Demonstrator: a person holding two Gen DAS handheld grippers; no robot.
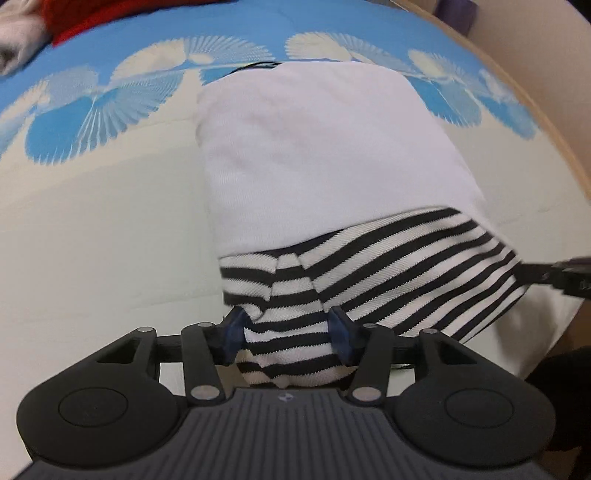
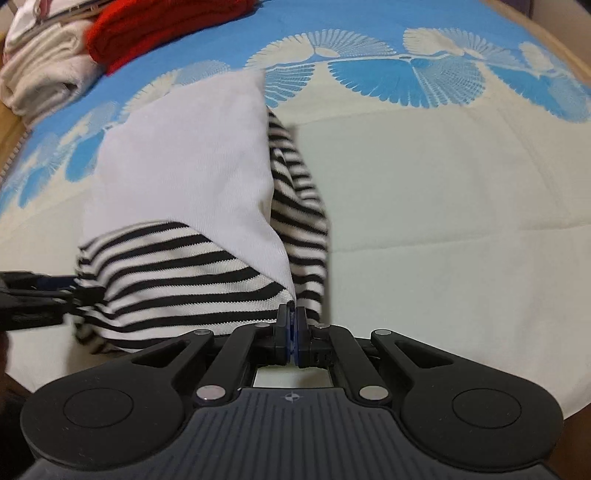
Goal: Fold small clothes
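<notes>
Striped cloth of the top (image 1: 369,273) is straddled by the half-open left tongs (image 1: 288,332), while its corner is pinched in the closed right tongs (image 2: 294,325); the top lies on the bedspread (image 2: 443,221), with folded clothes (image 2: 110,48) beyond.

One striped garment (image 1: 369,266), one red garment (image 2: 166,26), two claws (image 1: 286,332).

Readable text: none in either view.
Numbers: none.
Brand names: none legible.
Emblem, left wrist view: a small round emblem (image 1: 284,397) at lower centre, on the ribbed grey body of the gripper (no letters in it).
Emblem, right wrist view: a small compass-like mark (image 2: 291,397) at lower centre, on the same ribbed body.
</notes>
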